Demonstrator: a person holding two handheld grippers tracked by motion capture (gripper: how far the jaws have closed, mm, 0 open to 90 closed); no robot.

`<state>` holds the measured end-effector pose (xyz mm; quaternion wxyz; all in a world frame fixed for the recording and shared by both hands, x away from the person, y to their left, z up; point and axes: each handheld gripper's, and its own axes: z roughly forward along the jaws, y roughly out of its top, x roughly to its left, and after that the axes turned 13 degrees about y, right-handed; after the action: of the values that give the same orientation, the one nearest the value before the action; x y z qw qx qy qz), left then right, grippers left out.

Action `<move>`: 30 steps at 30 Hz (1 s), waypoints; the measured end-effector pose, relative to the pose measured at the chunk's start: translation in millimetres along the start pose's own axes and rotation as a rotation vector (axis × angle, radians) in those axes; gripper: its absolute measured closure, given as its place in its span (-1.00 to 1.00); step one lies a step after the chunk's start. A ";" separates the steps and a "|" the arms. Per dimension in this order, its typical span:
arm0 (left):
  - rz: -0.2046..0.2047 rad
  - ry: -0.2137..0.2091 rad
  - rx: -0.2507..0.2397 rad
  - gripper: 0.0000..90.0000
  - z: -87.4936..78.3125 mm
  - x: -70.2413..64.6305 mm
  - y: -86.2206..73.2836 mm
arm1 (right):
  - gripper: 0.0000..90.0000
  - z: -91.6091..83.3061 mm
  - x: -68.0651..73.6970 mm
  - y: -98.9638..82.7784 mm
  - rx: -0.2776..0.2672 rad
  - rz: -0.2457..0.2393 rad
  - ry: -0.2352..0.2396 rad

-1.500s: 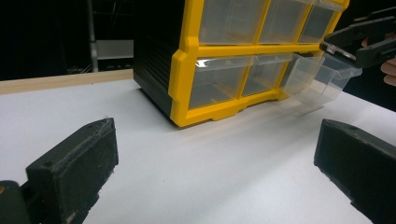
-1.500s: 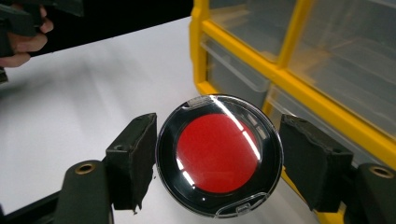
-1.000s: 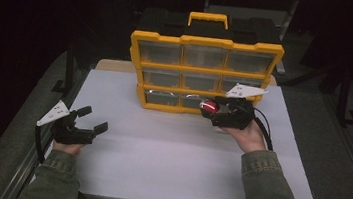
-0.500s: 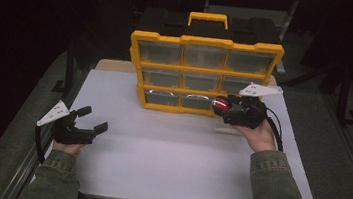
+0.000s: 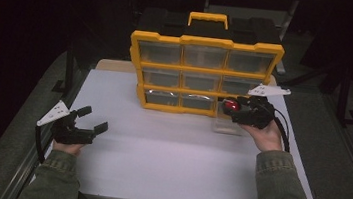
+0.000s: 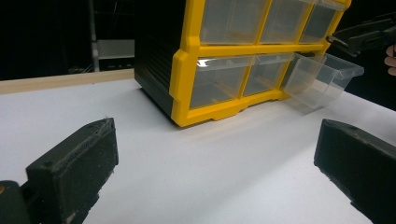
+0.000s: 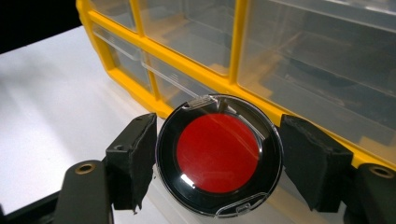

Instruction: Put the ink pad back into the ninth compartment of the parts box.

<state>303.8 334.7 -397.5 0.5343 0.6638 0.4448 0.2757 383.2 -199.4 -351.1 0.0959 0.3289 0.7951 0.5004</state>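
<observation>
Red-centred round compact (image 7: 219,154) is sitting clamped between the right gripper's (image 5: 236,109) two black pads, its flat face turned toward that gripper's camera and its clear lid catching light.

Going from big to small: the white table (image 5: 156,172) is carrying a yellow-framed organizer (image 5: 202,75) with three rows of clear drawers. One clear drawer (image 6: 322,79) from the bottom row at the person's right is standing pulled out and tilted down onto the table, its open top facing up. In the high view the right gripper is hovering just over that drawer (image 5: 227,125), so the compact is lying directly above the opening; being round, it has no long axis to line up, and the likely coming move is only a short drop and a release. The right hand is far nearer; the left gripper (image 5: 92,120) is resting well apart near the table's left edge, jaws standing wide with nothing between them.

Compared with a second ago, the right gripper is showing farther to the right and slightly nearer the person, the drawer is now drawn out beneath it, and the left gripper is keeping its place.
</observation>
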 end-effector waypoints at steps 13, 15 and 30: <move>0.003 0.001 0.002 -1.00 0.4 -0.2 -0.2 | -0.37 4.8 -5.2 -2.9 0.038 0.013 -0.049; 0.008 0.002 0.004 -1.00 0.7 -0.1 -0.3 | -0.37 5.6 -6.1 -3.2 0.047 0.018 -0.050; 0.003 0.004 -0.002 -1.00 -0.7 -0.6 -0.1 | -1.00 2.3 -13.1 -7.9 0.029 0.123 -0.042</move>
<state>302.9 334.5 -397.4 0.5336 0.6634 0.4446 0.2785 391.0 -208.0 -361.3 0.0771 0.3889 0.7784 0.4867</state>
